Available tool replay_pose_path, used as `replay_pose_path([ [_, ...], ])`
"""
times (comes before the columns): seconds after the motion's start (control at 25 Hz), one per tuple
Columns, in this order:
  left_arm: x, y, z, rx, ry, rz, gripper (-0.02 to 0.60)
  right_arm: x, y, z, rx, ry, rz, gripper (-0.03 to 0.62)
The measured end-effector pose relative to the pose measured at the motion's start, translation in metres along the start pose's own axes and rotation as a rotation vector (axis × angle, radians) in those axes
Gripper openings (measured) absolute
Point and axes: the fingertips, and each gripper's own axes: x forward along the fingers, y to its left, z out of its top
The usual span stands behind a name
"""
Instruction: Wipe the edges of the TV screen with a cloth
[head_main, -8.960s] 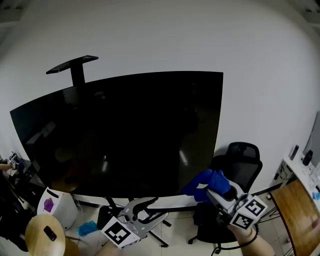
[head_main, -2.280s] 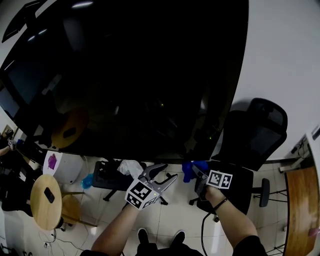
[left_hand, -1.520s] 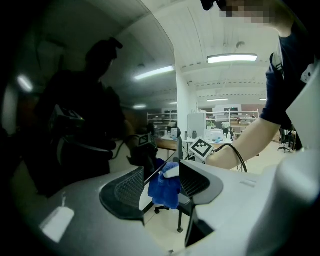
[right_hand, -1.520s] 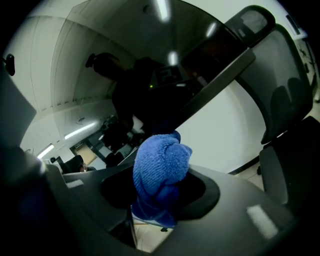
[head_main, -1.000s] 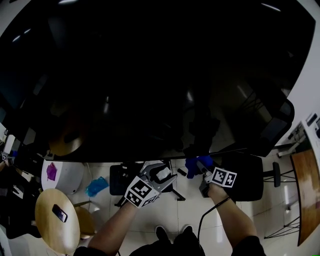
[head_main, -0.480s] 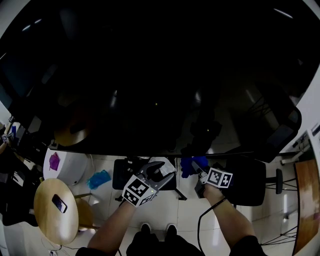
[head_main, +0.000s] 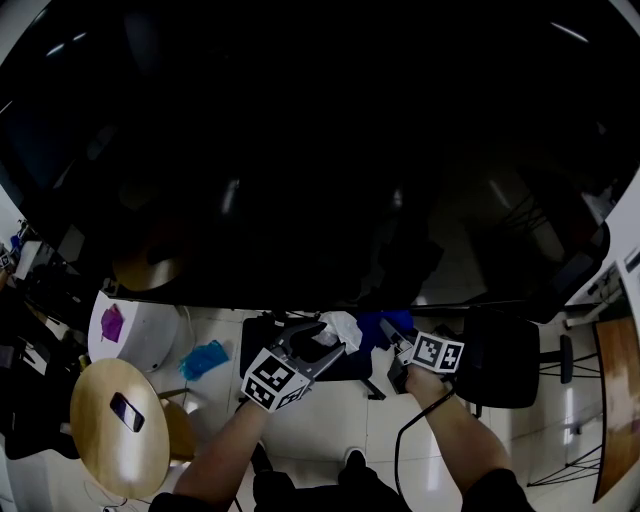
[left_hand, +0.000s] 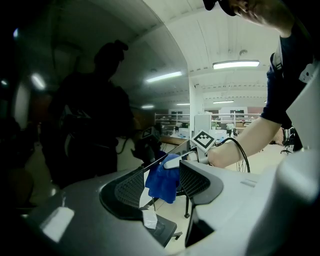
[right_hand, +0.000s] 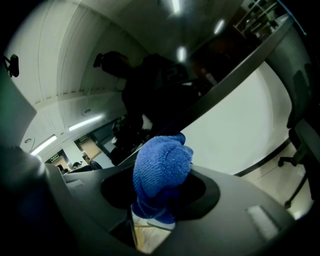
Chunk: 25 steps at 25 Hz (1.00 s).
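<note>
Wiping edge of TV screen (head_main: 300, 150) just above right gripper (head_main: 390, 328) fingers clamping blue cloth (right_hand: 162, 167); left gripper (head_main: 312, 338) parted, empty; next, sliding along.

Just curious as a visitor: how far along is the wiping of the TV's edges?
Done: the blue cloth is clamped in the right gripper. In hand: it is at the bottom edge of the TV, near the middle. Left: no edge looks visibly clean or dirty, so the remaining stretches cannot be told.
</note>
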Motion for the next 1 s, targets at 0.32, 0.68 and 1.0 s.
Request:
replay_pose_path([
  [0.32, -0.057, 0.044, -0.015, -0.016, 0.004, -0.029, 0.209, 0.045, 0.050, -0.034, 0.010, 0.003, -0.025, 0.196],
  [0.68, -0.126, 0.103, -0.038, -0.041, -0.005, 0.002, 0.209, 0.100, 0.102, -0.074, 0.004, 0.022, -0.034, 0.195],
  [1.0, -0.179, 0.149, -0.058, -0.062, -0.011, 0.026, 0.209, 0.141, 0.148, -0.106, 0.003, 0.043, -0.009, 0.195],
])
